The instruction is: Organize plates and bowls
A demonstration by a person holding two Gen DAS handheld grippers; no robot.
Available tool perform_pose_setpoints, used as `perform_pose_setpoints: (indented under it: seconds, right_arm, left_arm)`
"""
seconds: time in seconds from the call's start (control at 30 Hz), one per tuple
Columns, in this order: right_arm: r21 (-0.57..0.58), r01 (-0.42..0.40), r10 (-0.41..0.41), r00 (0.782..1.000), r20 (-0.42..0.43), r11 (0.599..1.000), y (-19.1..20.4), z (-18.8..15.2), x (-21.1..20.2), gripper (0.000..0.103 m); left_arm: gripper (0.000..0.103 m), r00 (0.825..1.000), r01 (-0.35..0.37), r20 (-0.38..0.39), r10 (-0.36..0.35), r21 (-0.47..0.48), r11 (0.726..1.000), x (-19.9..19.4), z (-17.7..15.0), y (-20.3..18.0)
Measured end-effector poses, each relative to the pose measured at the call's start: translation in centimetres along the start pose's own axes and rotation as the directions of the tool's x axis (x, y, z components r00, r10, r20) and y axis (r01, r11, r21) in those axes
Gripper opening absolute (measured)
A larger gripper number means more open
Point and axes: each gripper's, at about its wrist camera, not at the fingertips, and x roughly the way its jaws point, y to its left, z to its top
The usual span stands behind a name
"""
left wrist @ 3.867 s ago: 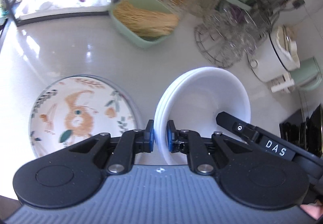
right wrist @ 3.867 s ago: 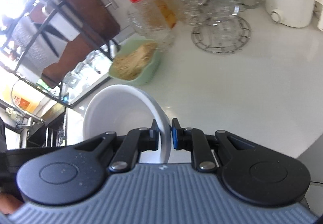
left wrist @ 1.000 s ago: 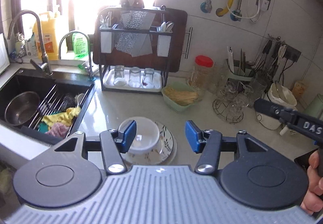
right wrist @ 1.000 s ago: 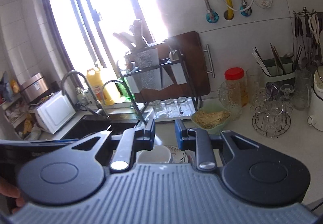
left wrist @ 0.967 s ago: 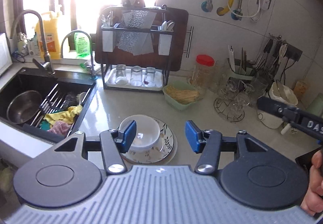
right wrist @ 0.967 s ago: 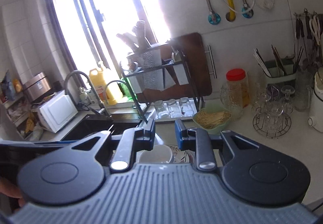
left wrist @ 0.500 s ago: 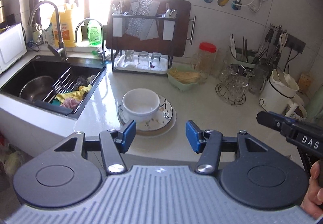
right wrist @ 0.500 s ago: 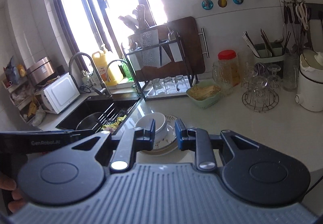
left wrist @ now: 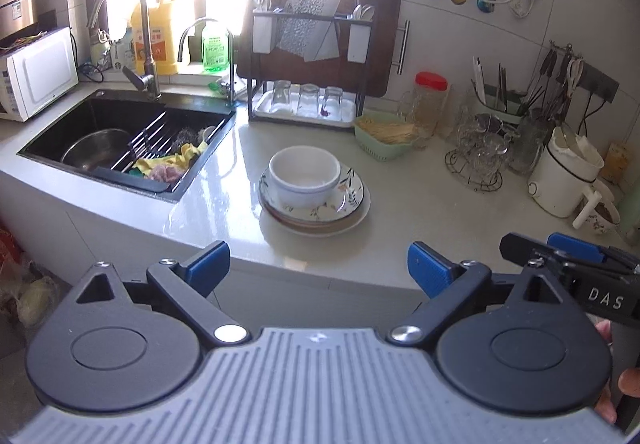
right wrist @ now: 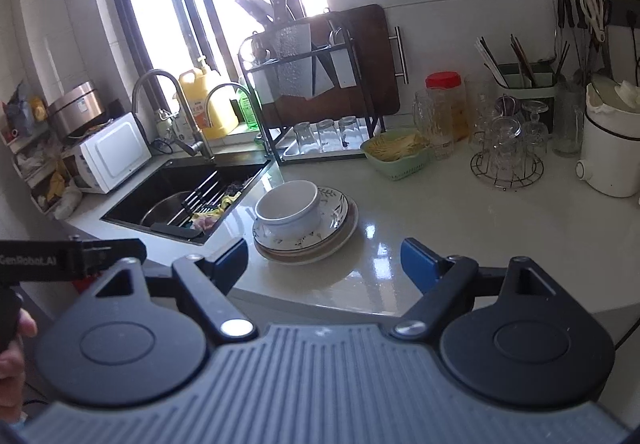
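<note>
1. My left gripper [left wrist: 318, 264] hangs off the counter's front edge [left wrist: 304, 264], jaws opening wide, nothing between them.
2. My right gripper [right wrist: 322, 260] does likewise, jaws opening, empty; bare counter [right wrist: 460, 220] lies ahead to its right.
3. Straight ahead of both grippers: white bowls [left wrist: 305, 174], nested, stand upright on the stacked plates [left wrist: 348, 204], the top one leaf-patterned.
4. Ahead-left: black sink [left wrist: 120, 136] sunk into the counter, its rim near the plates.
5. Beyond the stack: dish rack [left wrist: 308, 56] with upturned glasses, green basket [left wrist: 384, 134], red-lidded jar [left wrist: 430, 100].
6. Far right: wire glass stand [right wrist: 506, 160], white pot [right wrist: 612, 148]; tiled wall and window behind.
</note>
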Motion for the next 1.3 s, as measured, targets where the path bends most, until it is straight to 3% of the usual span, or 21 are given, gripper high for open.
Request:
perform_pose_setpoints:
  seconds: [0.37,0.53,1.2,1.3]
  right_arm:
    - [-0.045,0.015,-0.016,1.0,-0.018,0.999,0.6,-1.0,-0.1,0.086]
    - [-0.051,0.017,-0.016,1.0,0.02,0.999,0.8,-0.6,-0.9,0.089]
    - [-0.003,0.035,-0.035,0.999,0.01,0.999,0.0,-1.3,-0.5,0.089]
    - [-0.001,0.038,-0.038,0.999,0.015,0.999,-0.2,-1.2,-0.7,0.089]
  left_arm:
    - [0.099,1.0,-0.018,-0.013,0.018,-0.021,1.0,-0.4,-1.3,0.5]
    - [0.099,1.0,-0.013,-0.003,0.013,-0.041,0.999,-0.7,-1.1,0.9]
    - [0.099,0.999,-0.039,-0.007,0.039,0.006,0.999,0.0,-0.5,0.0]
    - [0.099,1.0,-0.016,-0.013,0.016,-0.007,1.0,0.0,-0.4,-0.1]
